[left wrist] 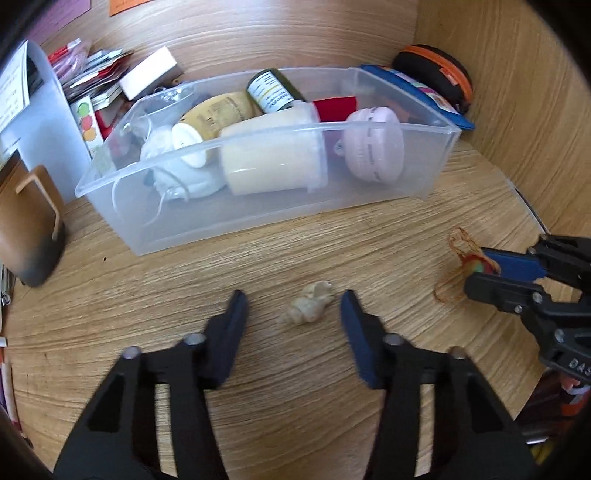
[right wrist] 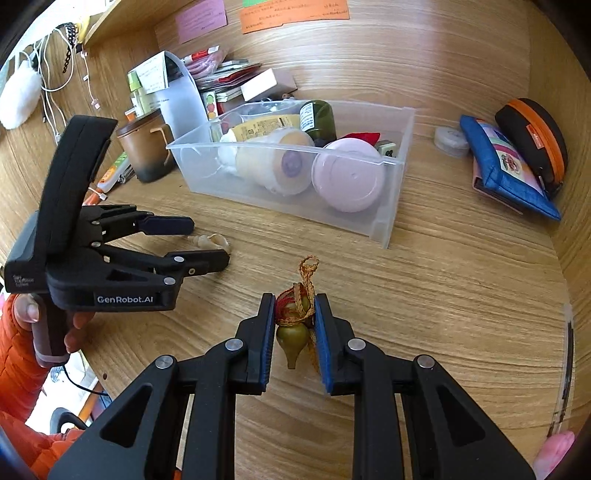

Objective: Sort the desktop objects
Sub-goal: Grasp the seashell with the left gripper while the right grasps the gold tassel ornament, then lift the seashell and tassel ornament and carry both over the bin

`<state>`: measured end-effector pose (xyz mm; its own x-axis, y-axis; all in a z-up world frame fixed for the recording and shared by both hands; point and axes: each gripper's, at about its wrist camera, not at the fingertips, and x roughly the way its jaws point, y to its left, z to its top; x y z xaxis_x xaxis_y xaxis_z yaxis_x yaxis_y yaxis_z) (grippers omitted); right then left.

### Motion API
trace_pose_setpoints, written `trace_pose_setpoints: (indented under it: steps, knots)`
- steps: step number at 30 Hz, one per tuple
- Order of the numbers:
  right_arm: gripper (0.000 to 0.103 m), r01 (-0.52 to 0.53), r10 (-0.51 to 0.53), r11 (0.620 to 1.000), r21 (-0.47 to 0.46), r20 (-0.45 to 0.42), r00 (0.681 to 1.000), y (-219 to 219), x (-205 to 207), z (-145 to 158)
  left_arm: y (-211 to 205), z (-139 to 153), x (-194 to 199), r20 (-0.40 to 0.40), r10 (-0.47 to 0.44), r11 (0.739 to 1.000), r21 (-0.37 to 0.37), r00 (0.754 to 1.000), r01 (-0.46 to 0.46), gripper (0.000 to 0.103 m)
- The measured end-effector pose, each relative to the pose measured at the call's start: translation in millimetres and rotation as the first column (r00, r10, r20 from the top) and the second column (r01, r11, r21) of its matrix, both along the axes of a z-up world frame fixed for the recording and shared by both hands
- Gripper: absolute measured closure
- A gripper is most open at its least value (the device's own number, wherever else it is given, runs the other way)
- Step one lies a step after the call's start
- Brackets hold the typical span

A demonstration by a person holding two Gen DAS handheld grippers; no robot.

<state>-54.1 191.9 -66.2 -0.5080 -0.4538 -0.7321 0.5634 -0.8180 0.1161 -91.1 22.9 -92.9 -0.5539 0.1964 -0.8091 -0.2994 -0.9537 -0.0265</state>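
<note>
We have the left gripper [left wrist: 293, 314] pointed down at the counter [left wrist: 332, 369] with its fingers [left wrist: 231, 332] spread either side of a small pale shell [left wrist: 308, 304]; the shell lies flat on the wood between them, and the pads stand clear of it on both sides, so nothing is gripped there yet. Straddling it this way looks to us like the set-up for a pinch across its narrow width. Our right gripper [right wrist: 294, 332] has its fingers [right wrist: 323, 339] pressed onto a small gourd charm [right wrist: 293, 334], olive green with red and gold cord wound round it, the cord loop sticking out ahead of the tips; whether it is lifted off the counter we cannot tell. Beyond both sits the clear plastic bin [right wrist: 400, 177], already holding a pink round case [right wrist: 349, 181], a cream tub [right wrist: 275, 166], a dark green bottle [right wrist: 317, 118] and a yellow packet [right wrist: 258, 127], which we judge to be where these small pieces are bound. A blue pouch [right wrist: 506, 170] and a black case with an orange zip [right wrist: 532, 136] lean at the right wall. As for writing, the left gripper's body reads "GenRobot.AI"; the bottle label and the orange note [right wrist: 295, 13] and the purple note [right wrist: 201, 18] on the back panel carry text too small for us to read.
</note>
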Motion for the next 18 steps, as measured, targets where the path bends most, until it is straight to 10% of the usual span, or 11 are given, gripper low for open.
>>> trace_pose_setpoints:
  steps: [5, 18]
  knots:
    - [0.084, 0.007, -0.007, 1.0, -0.005, 0.007, 1.0, 1, -5, 1, 1, 1, 6, -0.009, -0.025, 0.999, -0.026, 1.0, 0.025, 0.086]
    - [0.084, -0.008, 0.008, 1.0, -0.014, -0.02, 1.0, -8, -6, 15, -2, 15, 21, -0.073, 0.002, 0.999, -0.032, 0.997, -0.005, 0.088]
